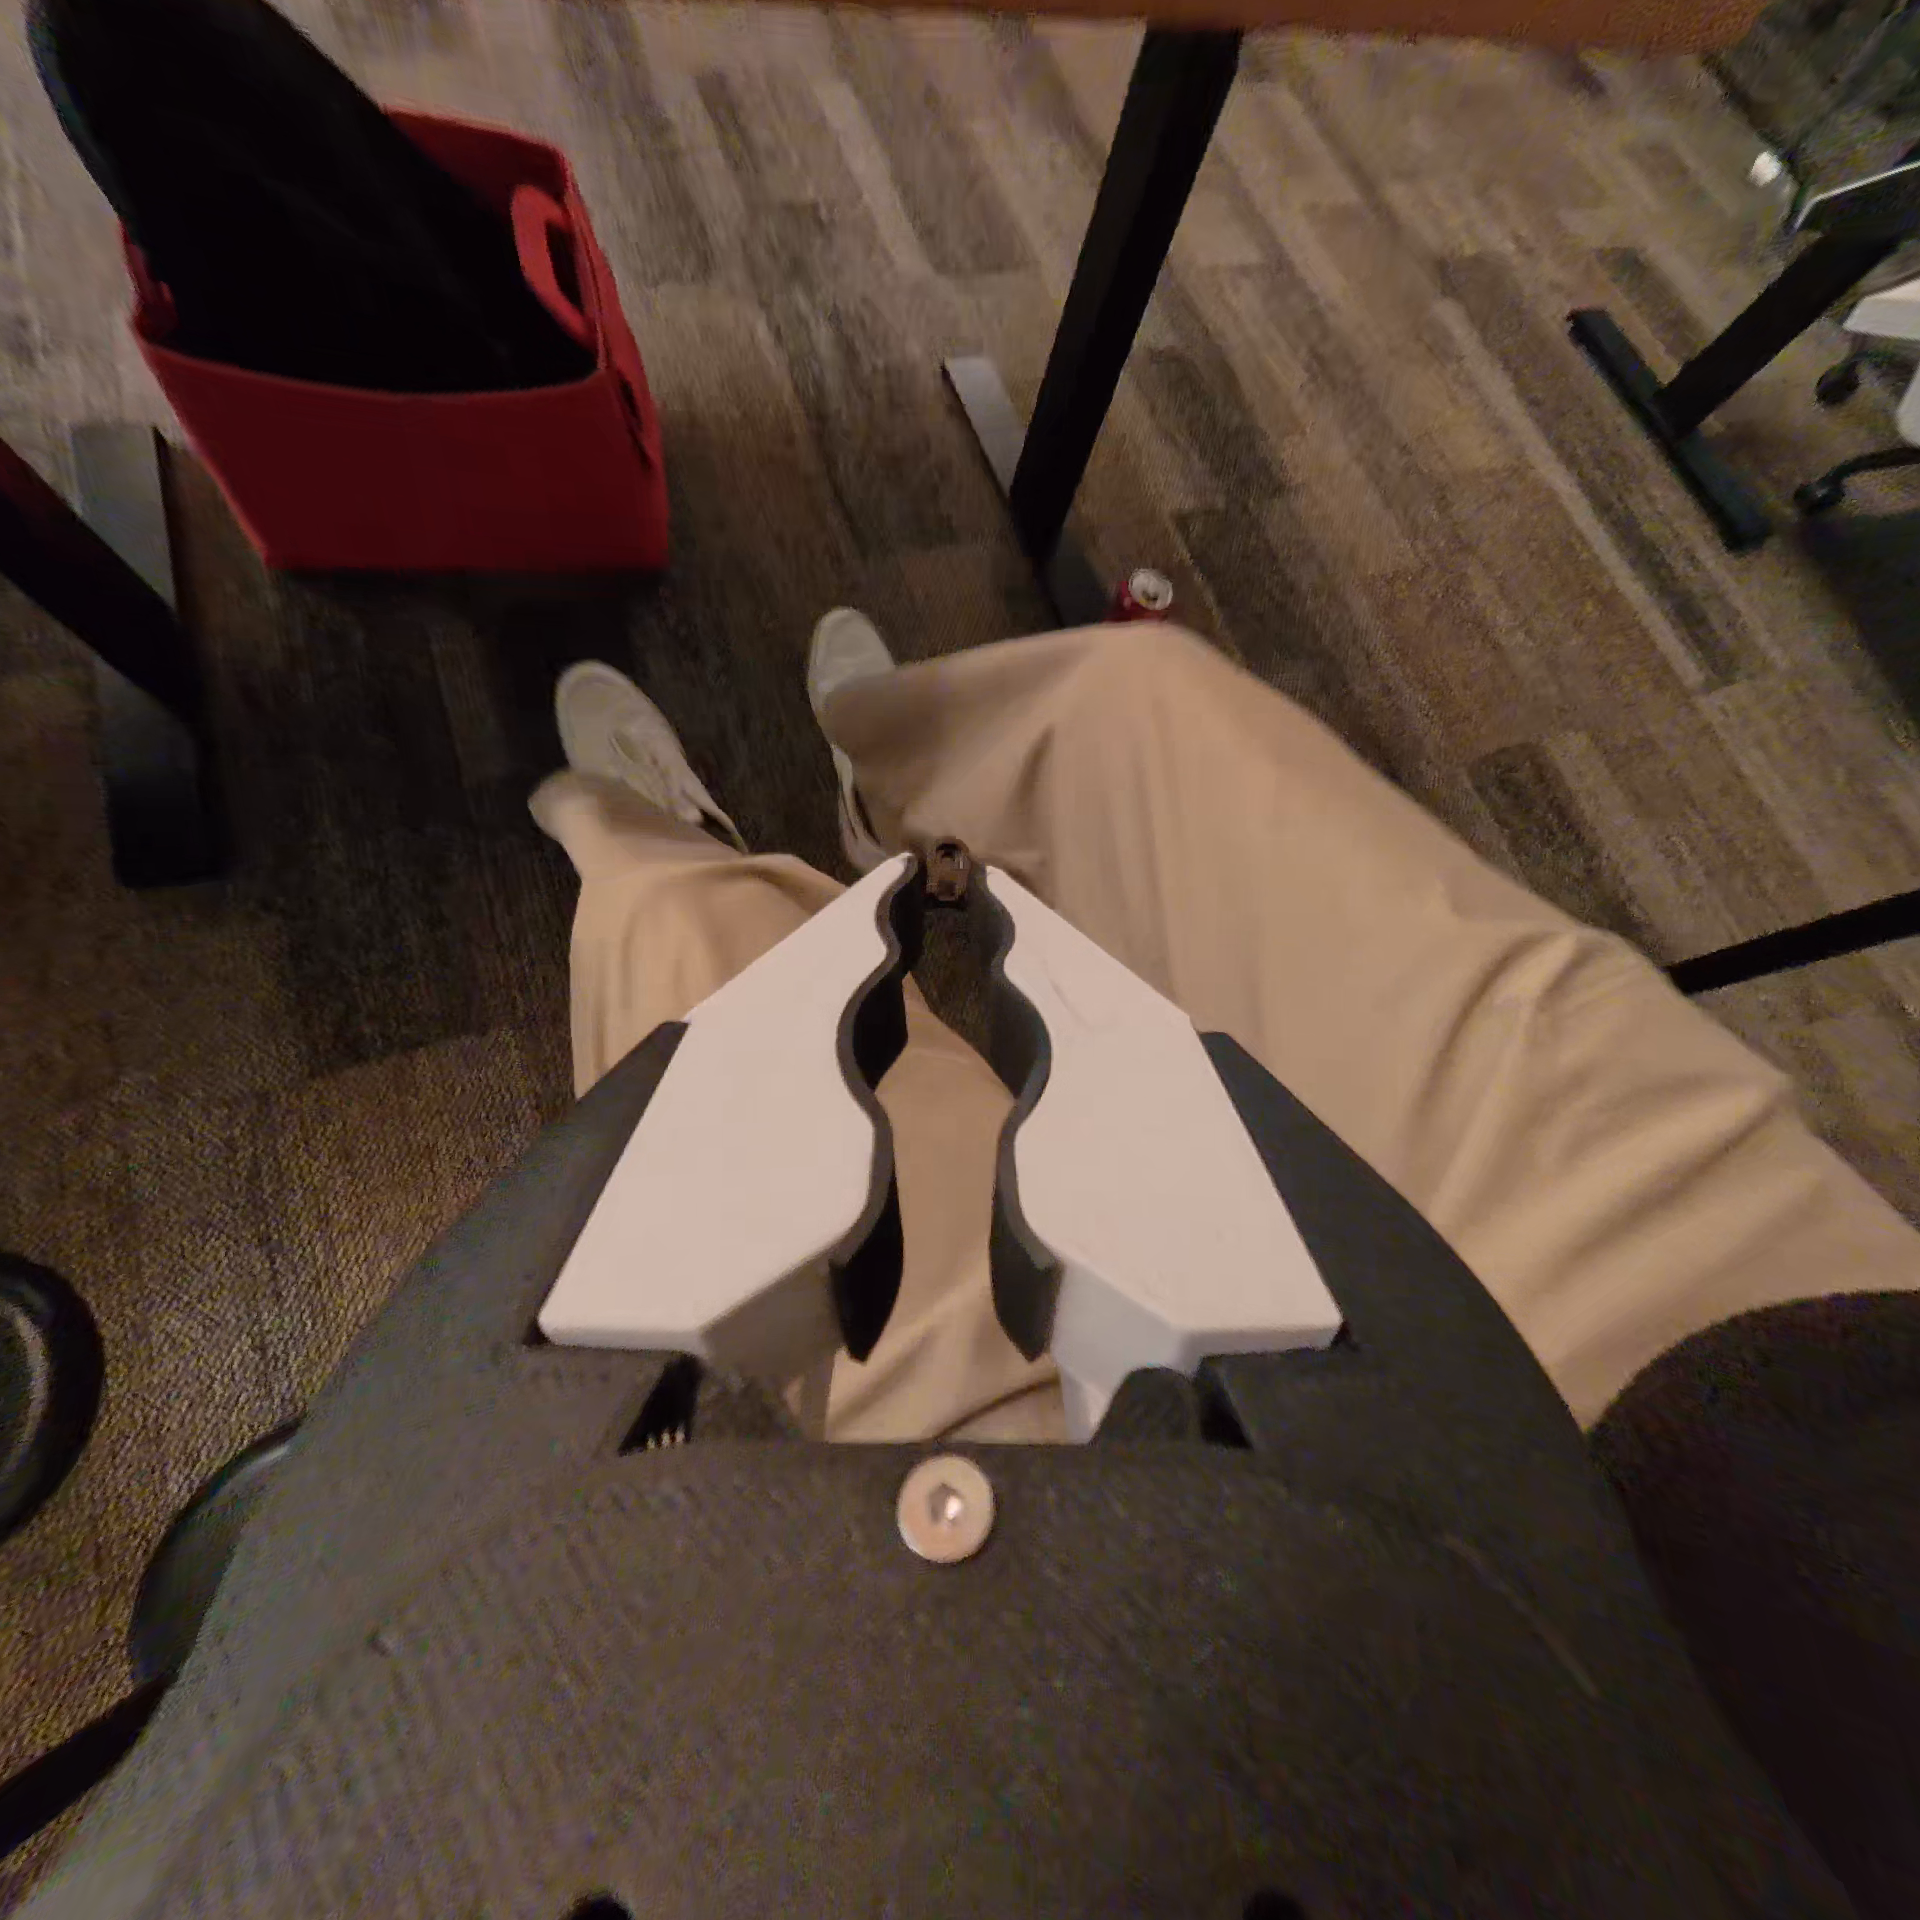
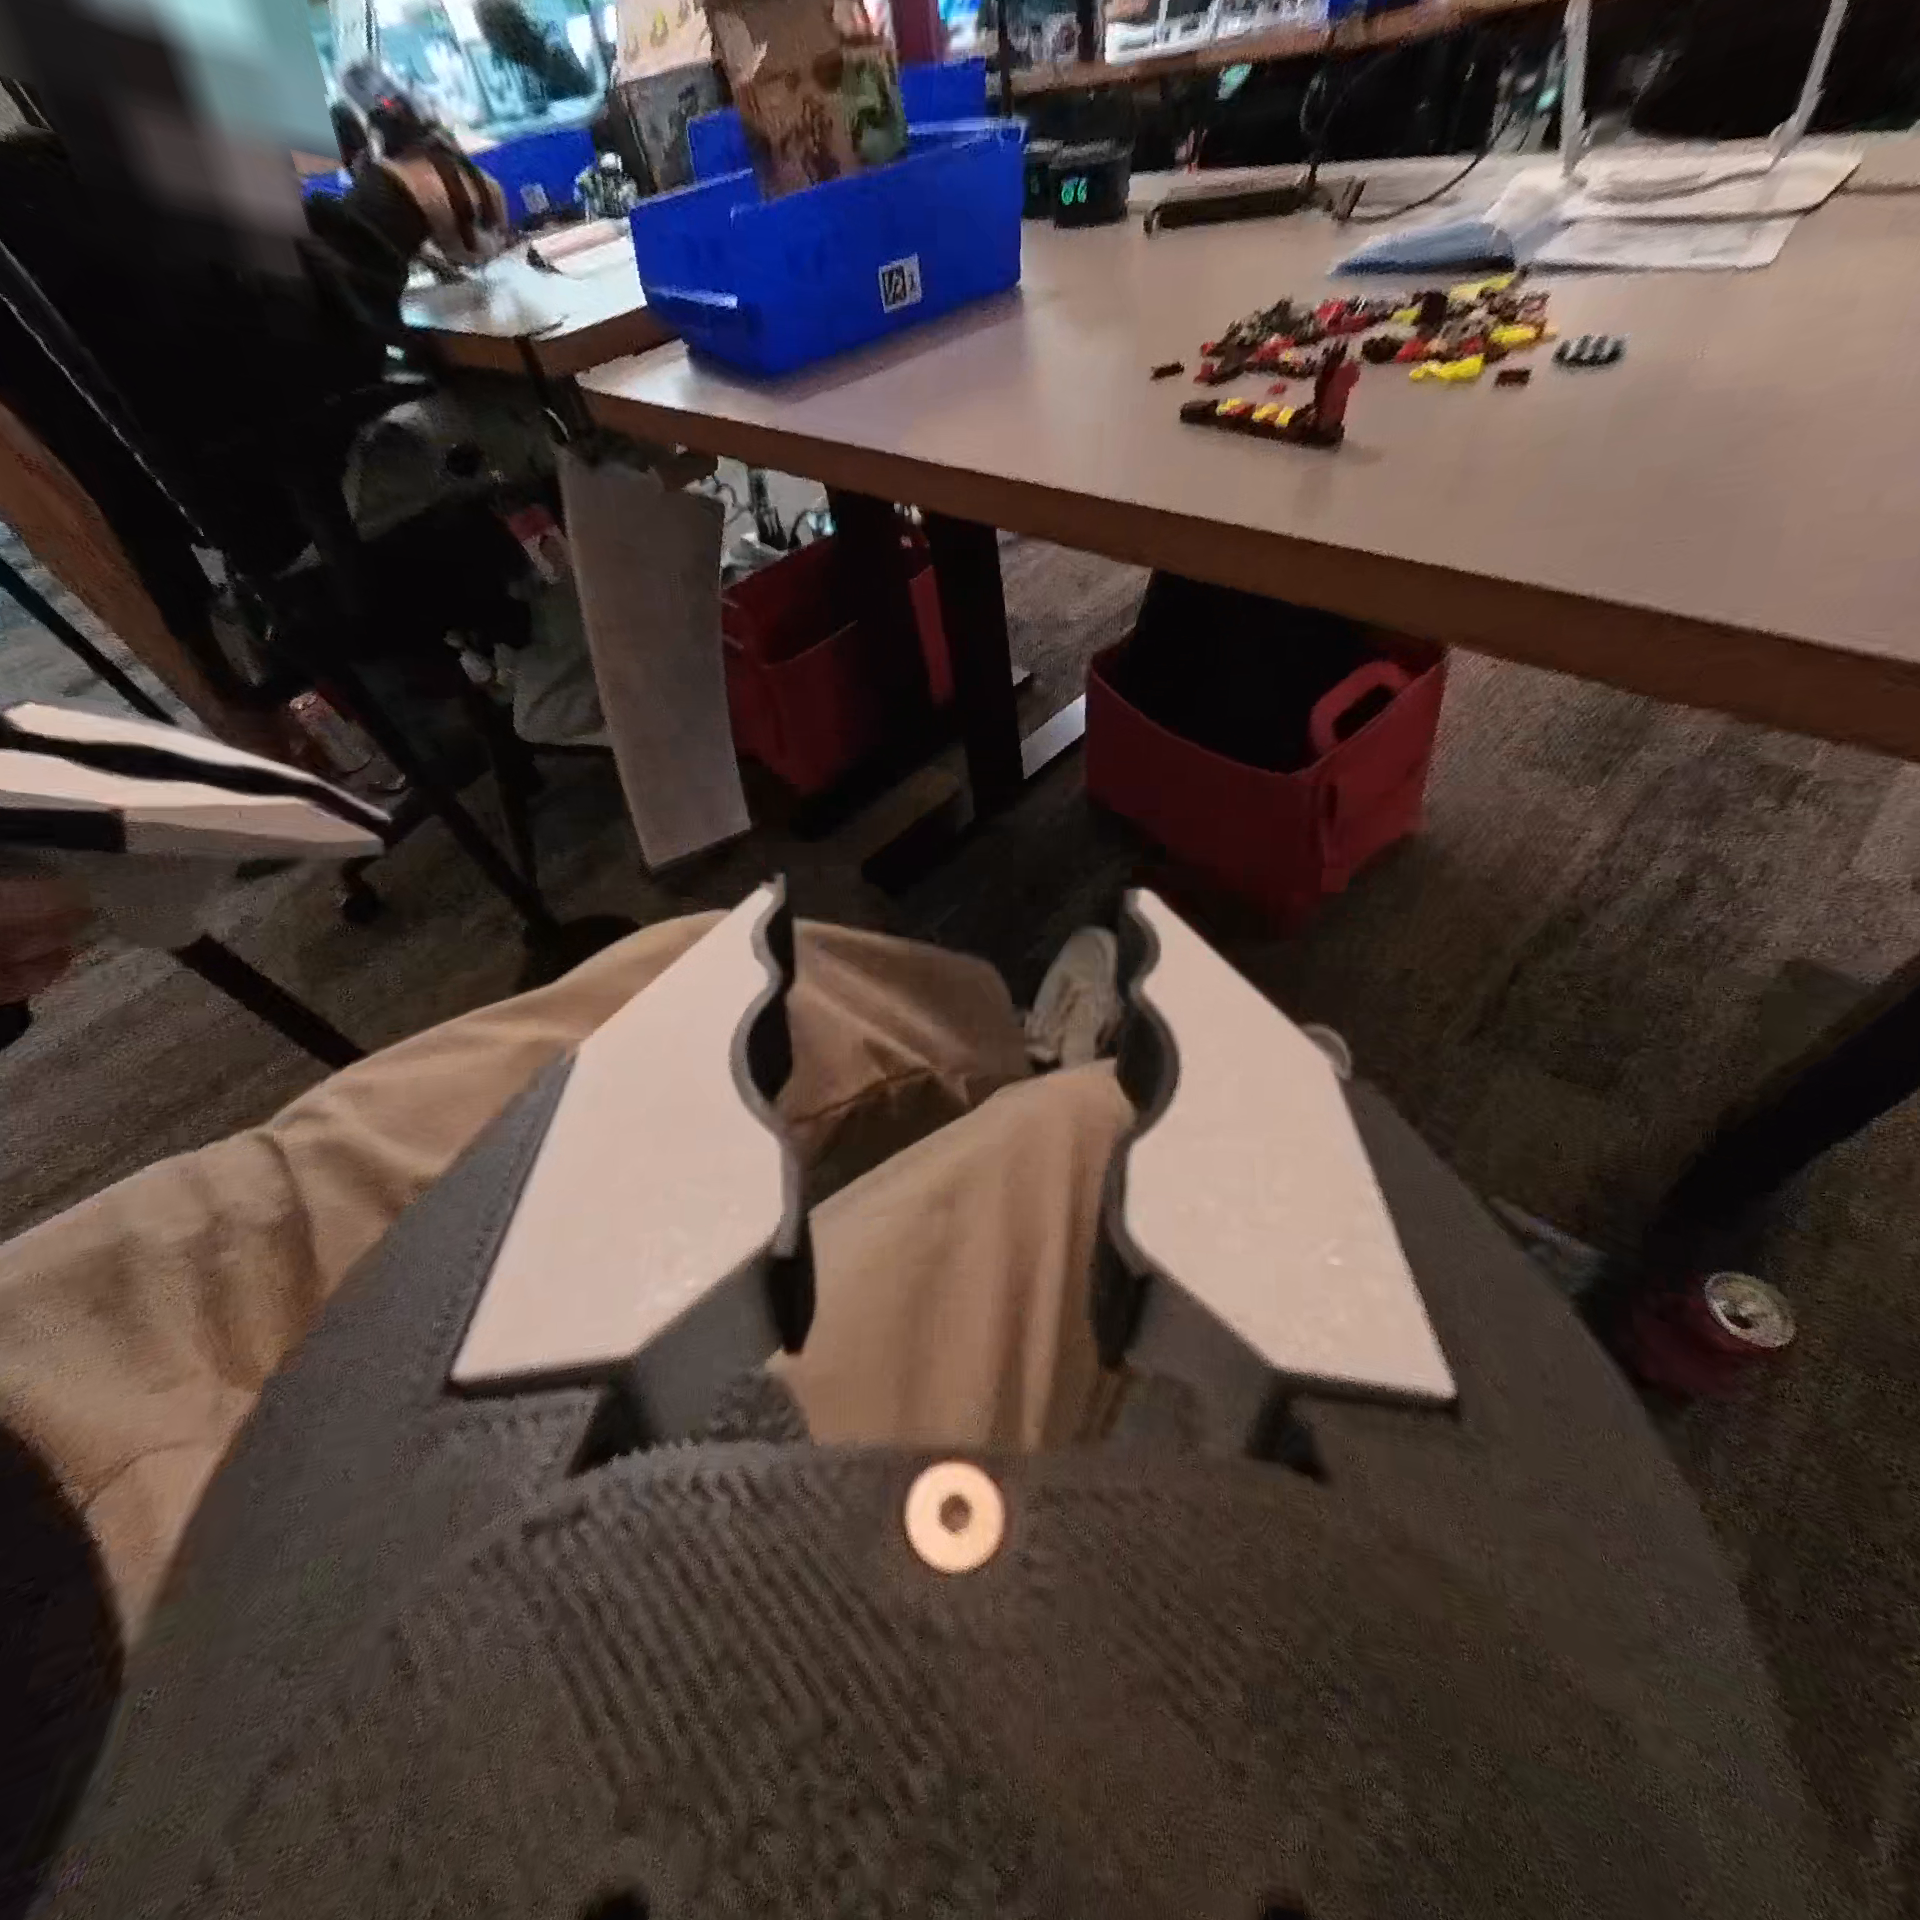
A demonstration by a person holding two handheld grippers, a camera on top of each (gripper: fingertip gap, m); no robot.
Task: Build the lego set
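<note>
Left gripper (image 1: 948, 871) pinches a small dark lego piece (image 1: 948, 868) at its fingertips above the lap; right gripper (image 2: 956, 935) stands apart, empty; partial build (image 2: 1273, 410) and loose bricks (image 2: 1382, 327) lie on the table (image 2: 1039, 436); likely transport step; next move calls for carrying the piece to the build.

Left hand-held gripper (image 1: 945, 873) pinched on small piece (image 1: 948, 869); right hand-held gripper (image 2: 956, 925) agape.

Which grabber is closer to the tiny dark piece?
Left. The left gripper pinches the tiny dark piece at its tips; the right gripper hangs open and empty over the lap.
</note>
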